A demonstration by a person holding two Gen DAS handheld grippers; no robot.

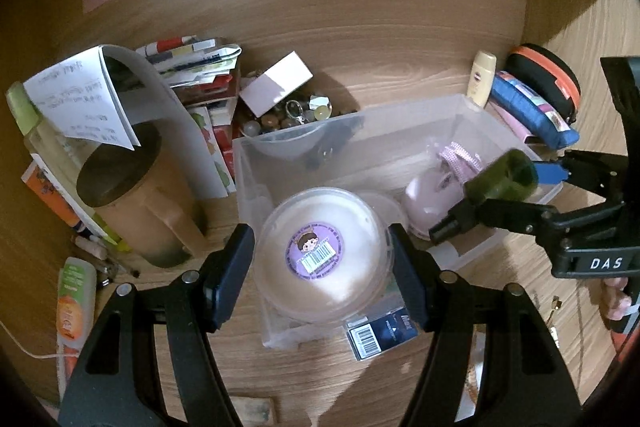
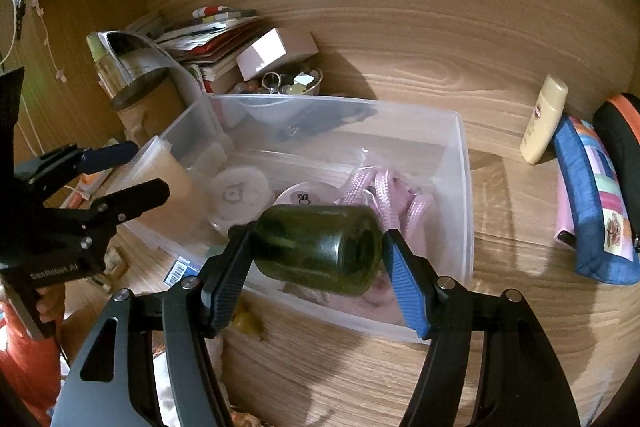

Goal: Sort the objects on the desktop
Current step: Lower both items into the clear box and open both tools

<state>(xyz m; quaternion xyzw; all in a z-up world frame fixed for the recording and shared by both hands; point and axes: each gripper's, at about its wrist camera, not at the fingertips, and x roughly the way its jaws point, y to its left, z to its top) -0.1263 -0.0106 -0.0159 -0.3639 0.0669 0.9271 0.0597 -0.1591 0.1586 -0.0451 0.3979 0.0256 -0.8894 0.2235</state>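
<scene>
Nearest the front edge of the wooden desk (image 2: 520, 339), the left claw (image 1: 322, 267) is clenched on a round translucent lidded tub with a purple barcode sticker (image 1: 320, 253), held over the near-left corner of the clear plastic storage bin (image 1: 460, 115). Beneath it a small dark blue barcoded box (image 1: 380, 337) lies on the desk, just beside the bin's near wall. Over the bin's right side, the right claw (image 2: 318, 253) grips a dark green glass spray bottle (image 2: 320, 249) lying sideways between its pads, black nozzle pointing left. Inside the bin lie a pink braided cord (image 2: 380, 191) and a pale pink round case (image 1: 424, 203). Left of the bin stands a tan plastic jug (image 1: 136, 199). Toward the back edge sit a bowl of beads and keys (image 1: 288, 115), a white box (image 1: 276, 83), stacked booklets (image 1: 192, 63), a cream lotion bottle (image 2: 544, 119) and a blue patchwork pouch (image 2: 592, 199).
</scene>
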